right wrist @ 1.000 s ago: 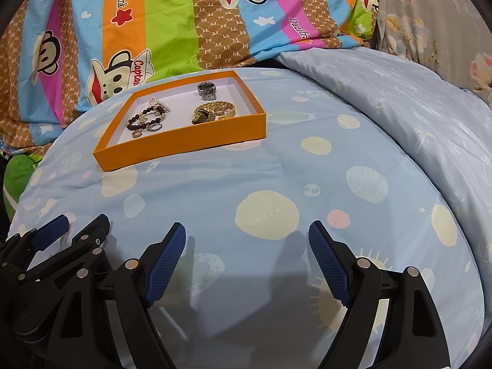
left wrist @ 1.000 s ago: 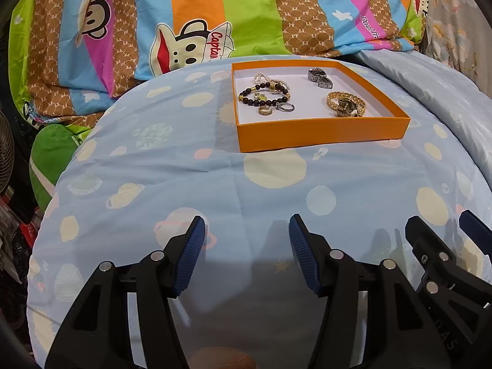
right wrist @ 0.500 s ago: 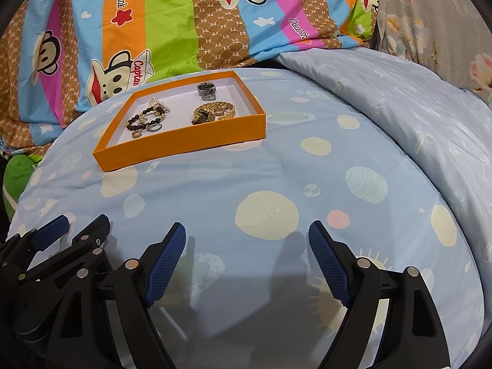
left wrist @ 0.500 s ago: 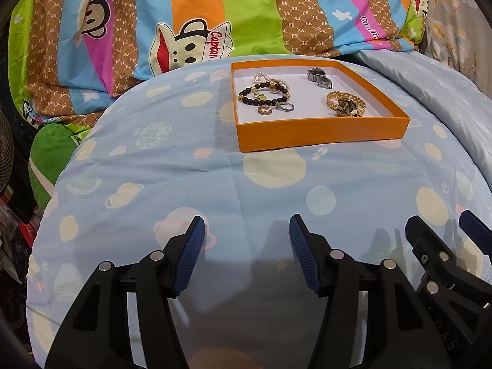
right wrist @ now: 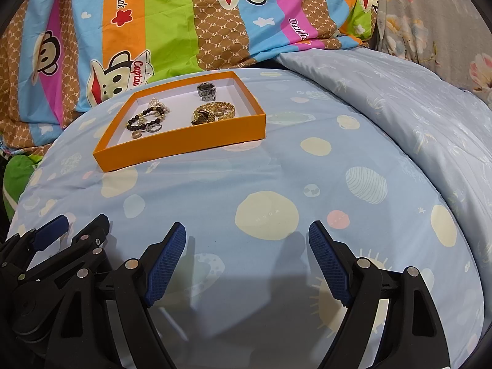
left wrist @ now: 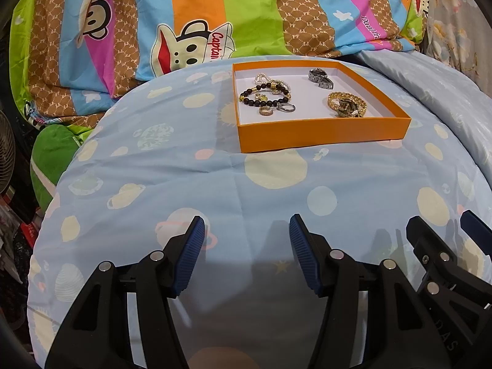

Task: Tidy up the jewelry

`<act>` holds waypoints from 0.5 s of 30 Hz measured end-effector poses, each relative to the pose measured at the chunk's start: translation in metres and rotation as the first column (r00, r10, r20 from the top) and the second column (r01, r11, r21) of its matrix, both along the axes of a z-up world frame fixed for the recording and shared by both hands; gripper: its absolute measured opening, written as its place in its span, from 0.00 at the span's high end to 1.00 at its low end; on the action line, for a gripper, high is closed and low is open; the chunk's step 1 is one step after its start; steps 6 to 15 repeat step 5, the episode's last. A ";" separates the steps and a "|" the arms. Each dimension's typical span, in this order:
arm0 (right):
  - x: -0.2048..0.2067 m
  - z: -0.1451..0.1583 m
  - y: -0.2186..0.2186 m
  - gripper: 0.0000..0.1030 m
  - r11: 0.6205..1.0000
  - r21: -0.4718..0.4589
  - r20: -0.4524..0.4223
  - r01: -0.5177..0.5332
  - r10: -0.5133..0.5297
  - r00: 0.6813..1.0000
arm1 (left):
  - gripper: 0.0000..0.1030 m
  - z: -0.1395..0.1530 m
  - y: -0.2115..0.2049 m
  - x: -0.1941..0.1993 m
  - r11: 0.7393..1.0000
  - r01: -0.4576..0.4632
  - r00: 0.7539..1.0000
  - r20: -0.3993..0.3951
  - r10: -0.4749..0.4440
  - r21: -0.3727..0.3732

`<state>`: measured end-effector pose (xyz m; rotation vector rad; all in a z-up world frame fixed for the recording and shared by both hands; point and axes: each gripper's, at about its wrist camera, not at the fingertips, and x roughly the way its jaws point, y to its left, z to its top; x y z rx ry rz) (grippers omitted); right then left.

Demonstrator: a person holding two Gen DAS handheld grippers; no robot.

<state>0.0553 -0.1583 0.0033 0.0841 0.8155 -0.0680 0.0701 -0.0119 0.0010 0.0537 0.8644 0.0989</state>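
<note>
Two grippers, left (left wrist: 246,246) and right (right wrist: 247,252), jaws wide apart, empty, low over blue planet-print bedsheet (left wrist: 215,178). Orange tray (left wrist: 323,136) with jewelry (left wrist: 266,95) well ahead, near striped monkey blanket (right wrist: 184,15). Floral fabric (right wrist: 430,15) far right.

Left claw (left wrist: 246,230) and right claw (right wrist: 247,236) hover side by side, both spread wide.

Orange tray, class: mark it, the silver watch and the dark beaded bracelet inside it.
Orange tray (left wrist: 323,135): left wrist view, on its near outer wall.
Silver watch (left wrist: 320,77): left wrist view, on its metal band.
Dark beaded bracelet (left wrist: 250,101): left wrist view, on its near beads.
</note>
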 end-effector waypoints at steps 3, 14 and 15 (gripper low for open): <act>0.000 0.000 0.000 0.21 1.000 -0.001 0.000 0.002 -0.002 1.000 | 0.47 0.000 0.000 0.000 1.000 0.000 1.000 0.001 0.000 -0.001; 0.000 0.000 0.000 0.21 1.000 -0.001 0.000 0.002 -0.002 1.000 | 0.47 0.000 0.001 0.000 1.000 0.000 1.000 0.002 0.000 0.000; 0.000 0.000 0.000 0.21 1.000 -0.001 0.000 0.002 -0.002 1.000 | 0.47 0.000 0.001 0.000 1.000 0.000 1.000 0.002 0.000 0.000</act>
